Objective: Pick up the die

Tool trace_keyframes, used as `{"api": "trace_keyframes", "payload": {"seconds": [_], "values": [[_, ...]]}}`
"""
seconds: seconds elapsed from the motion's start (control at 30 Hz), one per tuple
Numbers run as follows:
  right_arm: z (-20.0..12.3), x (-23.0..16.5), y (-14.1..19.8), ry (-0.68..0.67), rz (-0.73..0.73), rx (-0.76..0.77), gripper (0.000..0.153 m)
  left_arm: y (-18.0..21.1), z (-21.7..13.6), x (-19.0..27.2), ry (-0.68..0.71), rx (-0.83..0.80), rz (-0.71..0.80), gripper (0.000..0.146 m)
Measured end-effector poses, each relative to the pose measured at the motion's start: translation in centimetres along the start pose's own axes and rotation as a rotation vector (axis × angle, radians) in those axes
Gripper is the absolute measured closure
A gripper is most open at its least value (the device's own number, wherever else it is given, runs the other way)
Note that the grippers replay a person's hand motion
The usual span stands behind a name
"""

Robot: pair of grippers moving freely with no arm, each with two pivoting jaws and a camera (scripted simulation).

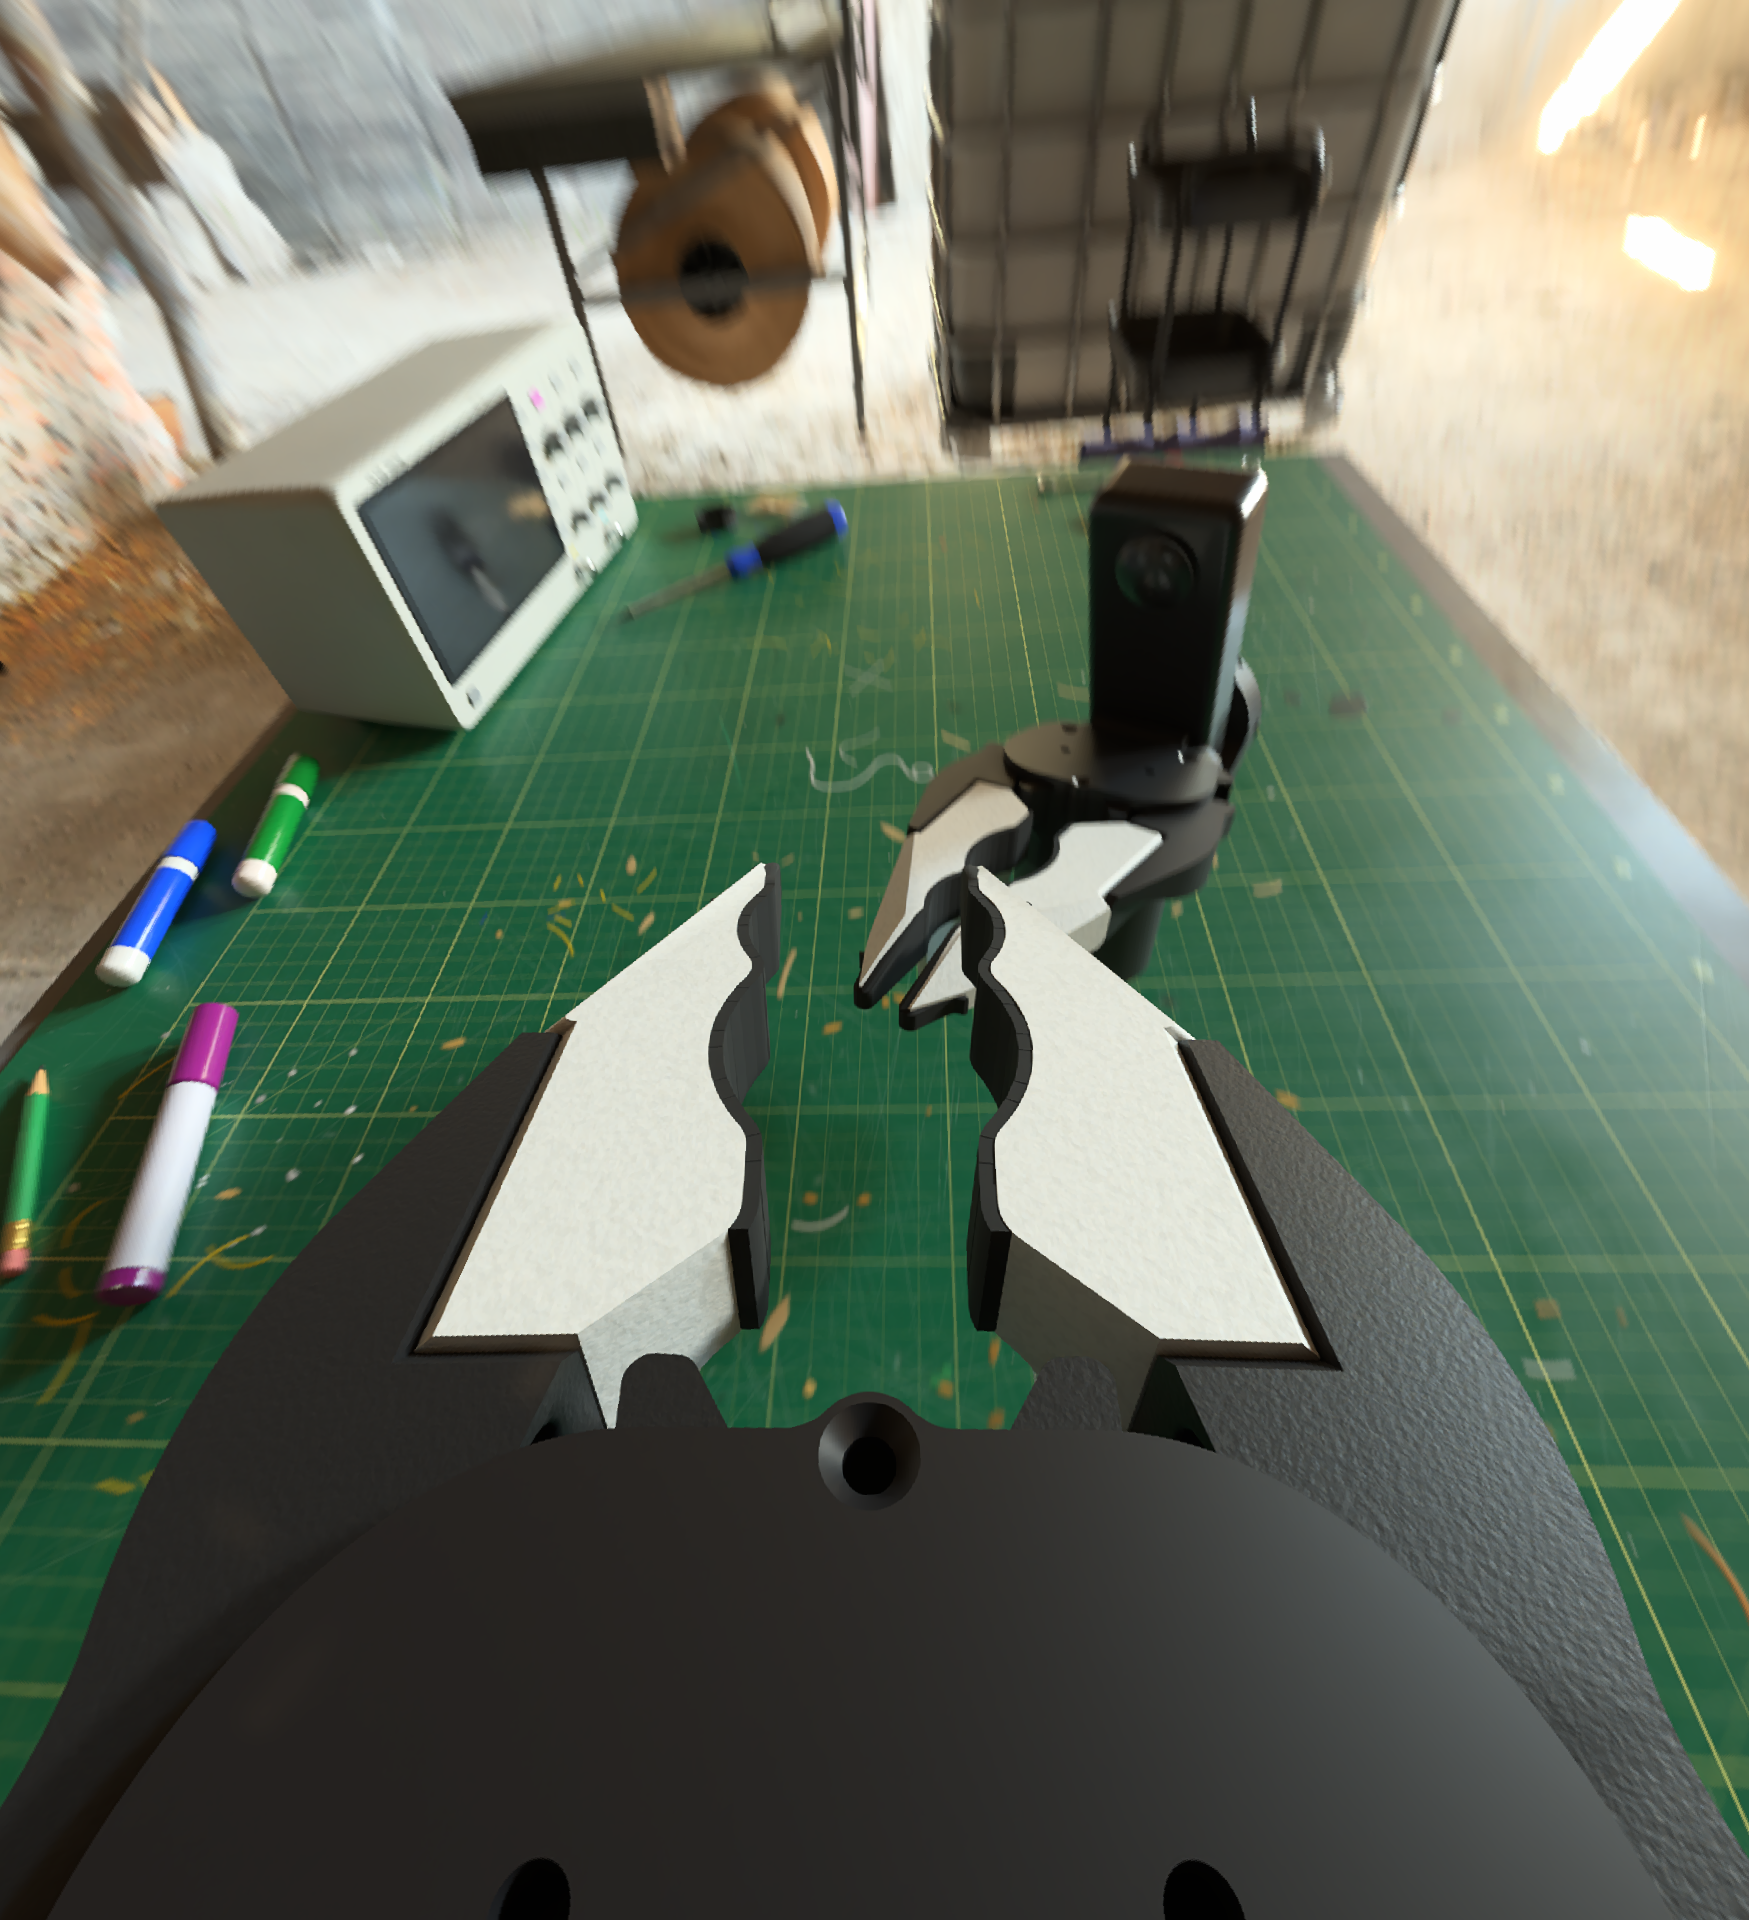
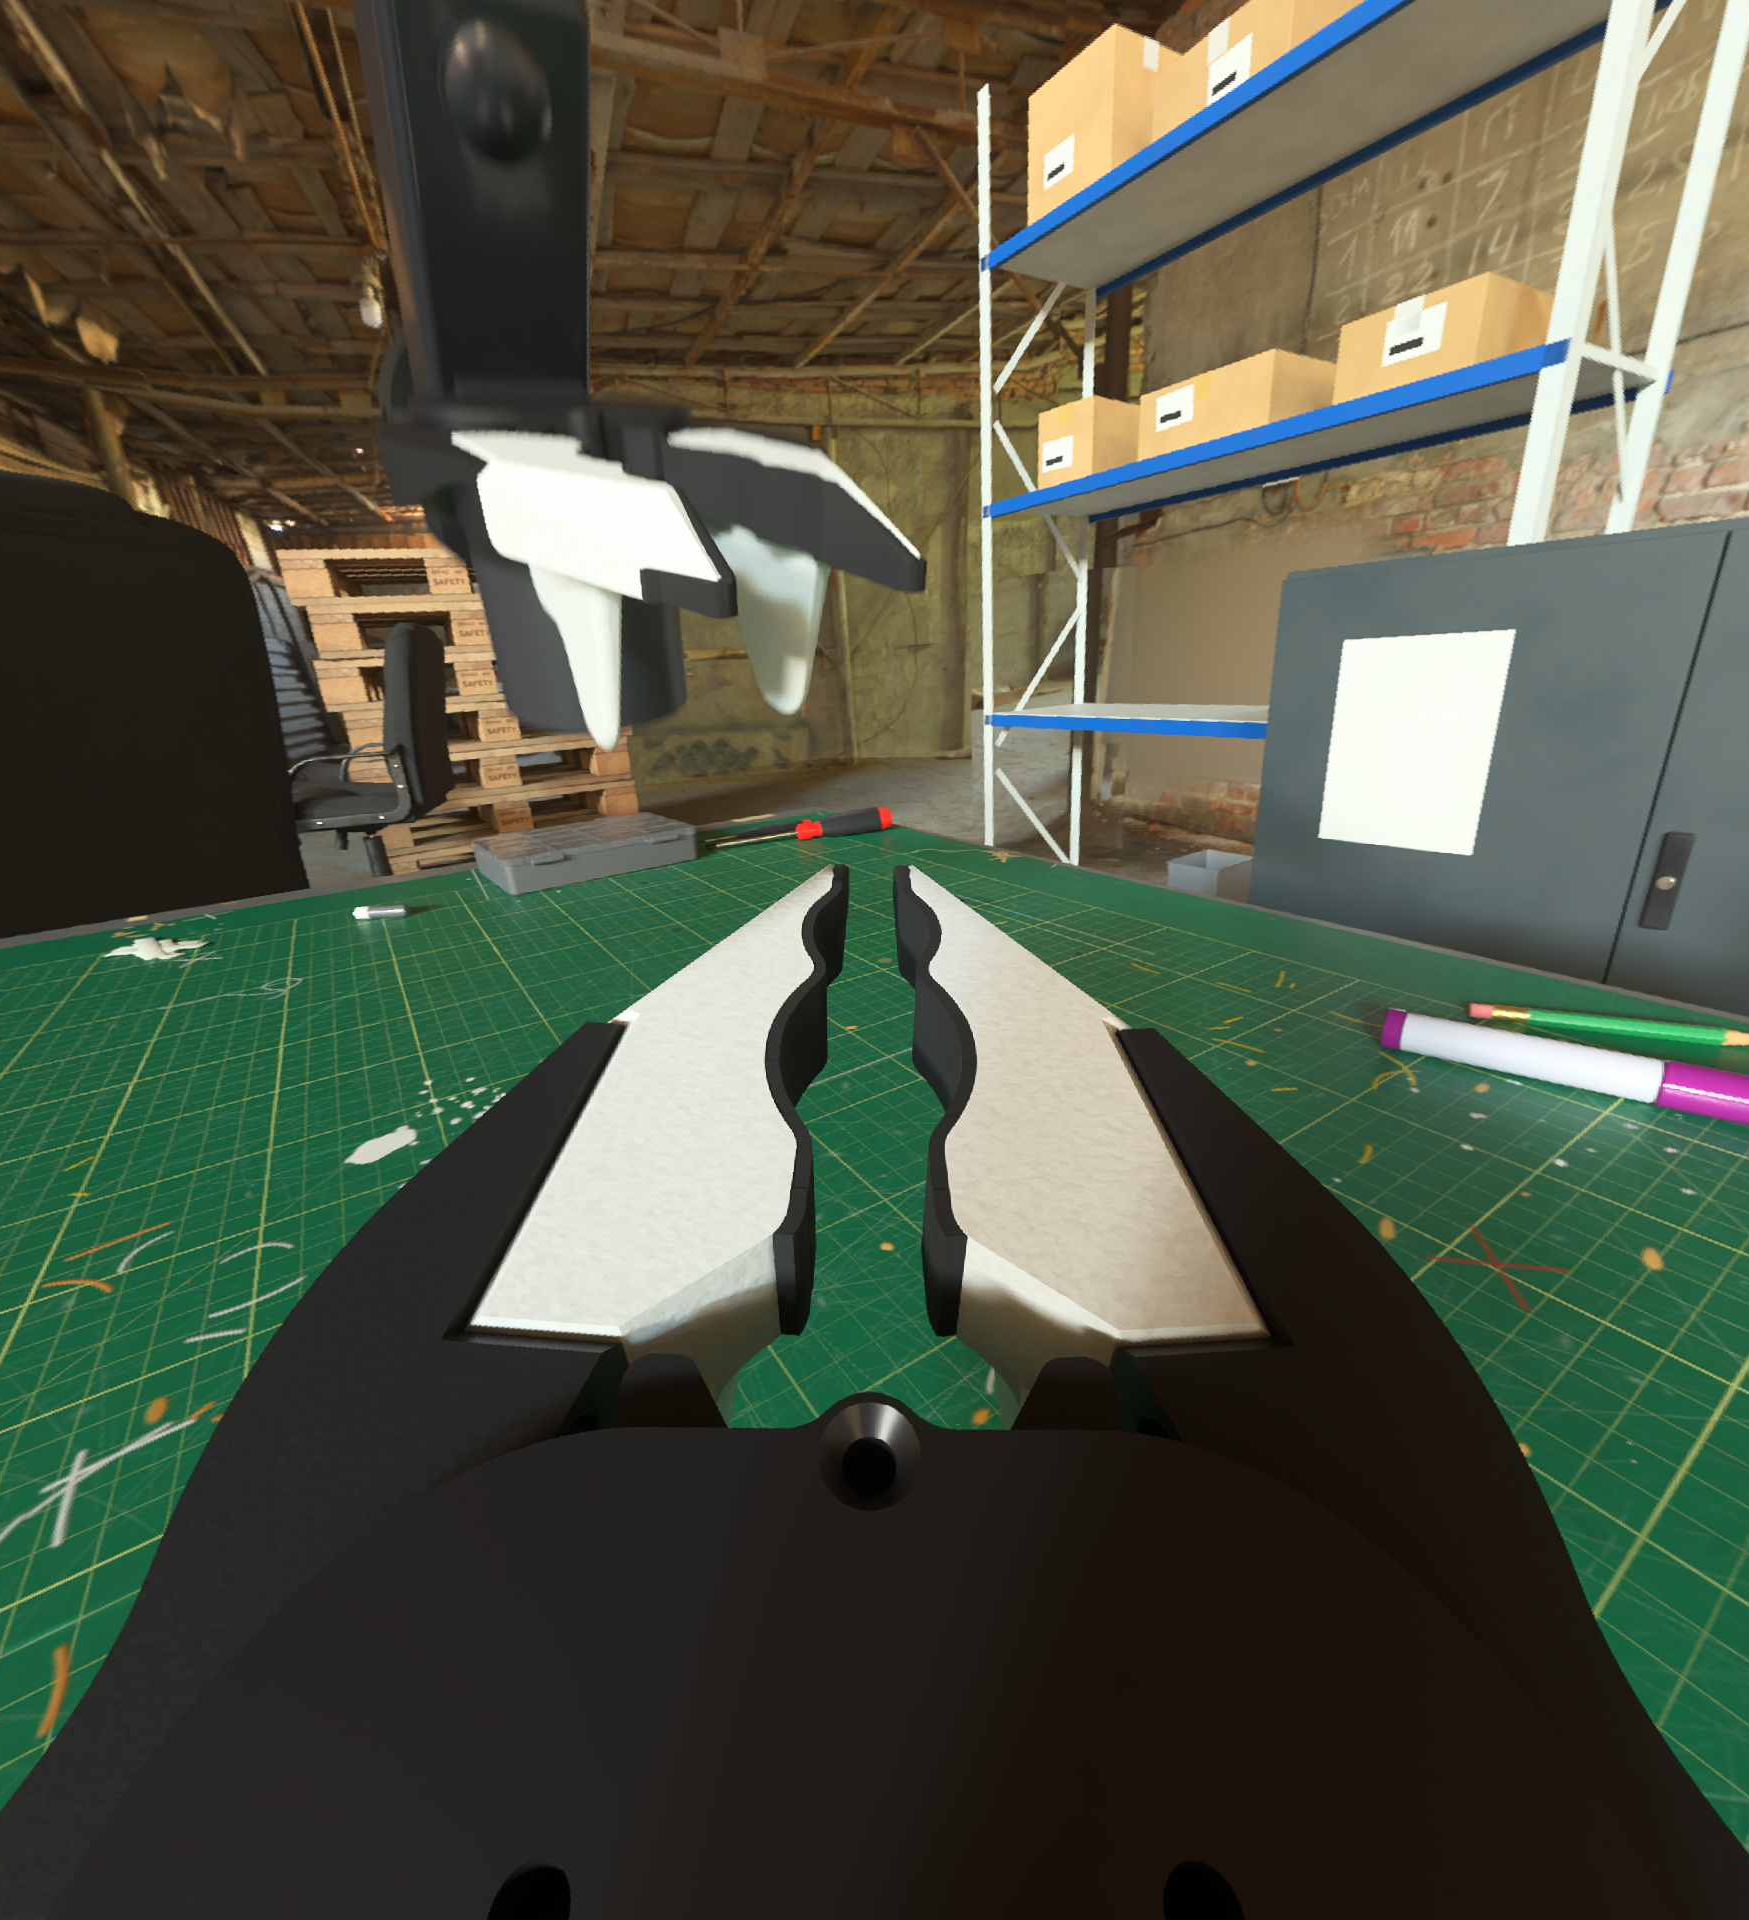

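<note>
No die shows in either view. My left gripper (image 1: 870, 883) is open and empty, hovering above the green cutting mat (image 1: 641, 790). It also shows in the right wrist view (image 2: 693, 717), raised in the air ahead and to the left. My right gripper (image 2: 870, 873) lies low over the mat, its fingers nearly together with only a thin gap and nothing between them. In the left wrist view the right gripper (image 1: 891, 1006) sits just beyond my left fingertips, pointing back towards me.
On the left stand an oscilloscope (image 1: 402, 551), blue (image 1: 158, 902), green (image 1: 276, 826) and purple (image 1: 169, 1153) markers, and a green pencil (image 1: 23, 1174). A blue-handled screwdriver (image 1: 745, 561) lies far back. The right wrist view shows a grey parts box (image 2: 584, 852), a red screwdriver (image 2: 818, 826) and a dark cabinet (image 2: 1535, 769).
</note>
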State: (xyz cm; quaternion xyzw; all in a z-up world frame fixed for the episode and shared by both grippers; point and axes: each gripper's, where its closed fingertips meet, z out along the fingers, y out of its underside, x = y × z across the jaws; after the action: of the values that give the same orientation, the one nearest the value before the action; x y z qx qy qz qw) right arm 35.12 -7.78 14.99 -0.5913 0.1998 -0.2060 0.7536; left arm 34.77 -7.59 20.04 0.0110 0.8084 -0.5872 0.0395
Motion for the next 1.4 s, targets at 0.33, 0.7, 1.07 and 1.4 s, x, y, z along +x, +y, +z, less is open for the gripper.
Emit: {"api": "trace_keyframes", "payload": {"seconds": [0.33, 0.7, 1.07, 1.4], "values": [[0.4, -0.2, 1.3, 0.009, -0.060, -0.089, 0.144, 4.0, 0.8, -0.3, -0.029, 0.168, -0.109, 0.115], [0.2, -0.9, 2.6, -0.038, -0.257, -0.188, 0.144, 4.9, 0.4, 1.0, 0.056, 0.181, -0.064, 0.115], [-1.2, 2.5, 2.5, 0.076, -0.167, -0.199, 0.144, 10.7, -4.2, -7.1, -0.450, -0.065, -0.331, 0.110], [-0.4, 1.2, 3.3, 0.041, -0.216, -0.241, 0.144, 10.5, -13.9, -6.3, -0.796, 0.018, -0.477, 0.114]]}}
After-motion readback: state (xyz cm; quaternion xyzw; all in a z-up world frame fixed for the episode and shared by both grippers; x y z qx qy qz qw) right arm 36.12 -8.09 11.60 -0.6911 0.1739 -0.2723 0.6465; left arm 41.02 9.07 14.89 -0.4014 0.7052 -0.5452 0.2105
